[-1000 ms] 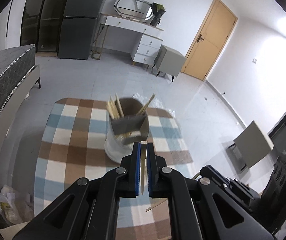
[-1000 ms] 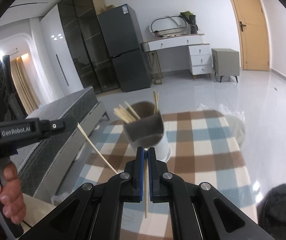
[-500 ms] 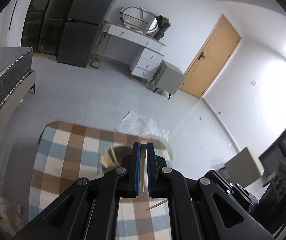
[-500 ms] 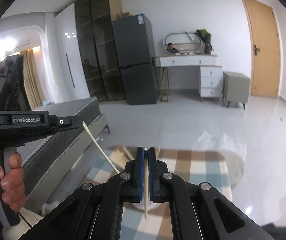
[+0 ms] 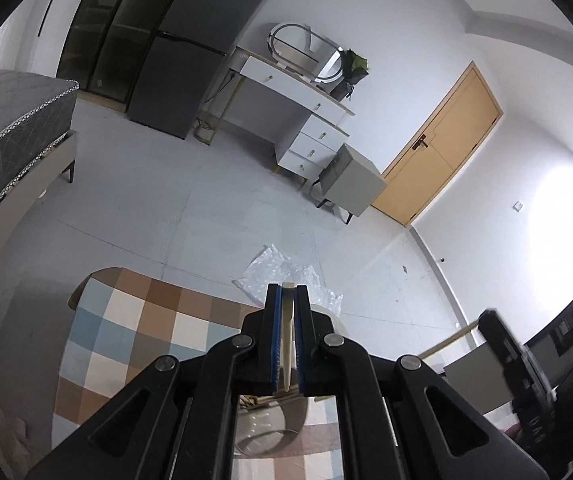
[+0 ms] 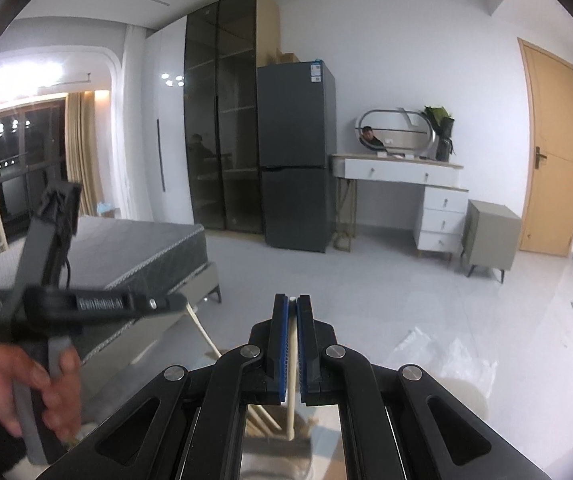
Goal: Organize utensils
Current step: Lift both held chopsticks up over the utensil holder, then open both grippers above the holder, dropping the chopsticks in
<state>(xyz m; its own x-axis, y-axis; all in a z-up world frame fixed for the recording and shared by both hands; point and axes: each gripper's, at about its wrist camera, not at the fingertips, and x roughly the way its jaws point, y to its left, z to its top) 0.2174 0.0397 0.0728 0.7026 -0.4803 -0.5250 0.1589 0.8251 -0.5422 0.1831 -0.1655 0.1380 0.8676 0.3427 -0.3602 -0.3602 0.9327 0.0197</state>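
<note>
The left gripper (image 5: 287, 292) has its jaws closed on a pale chopstick (image 5: 286, 344), which stands pinched between the blue pads (image 5: 273, 340): its blunt top shows just above the fingertips and its tapered end runs back down the slot toward the camera. The right gripper (image 6: 291, 304) is clamped the same way on a second chopstick (image 6: 291, 380), whose top sits level with the fingertips while its lower end hangs out below the pads, over the utensil holder (image 6: 278, 452) that is half hidden under the gripper body with a few more sticks (image 6: 264, 416) leaning in it. In the left wrist view that holder (image 5: 270, 432) shows only as a round rim under the gripper, standing on the bench with its checked cloth (image 5: 126, 332) of brown, blue and cream squares. At the left of the right wrist view a person's hand (image 6: 38, 392) grips the handle of the left gripper (image 6: 182, 305), seen from the side and blurred, with its chopstick (image 6: 206, 336) slanting down from the tip. Beyond the bench edge a crumpled clear plastic sheet (image 5: 282, 276) lies on the pale tiled floor (image 5: 166, 216). Farther off stand a grey bed (image 6: 134, 256), a dark fridge (image 6: 294, 156), a white dressing table (image 6: 406, 172) with an oval mirror, and a yellow door (image 6: 552, 152).
</note>
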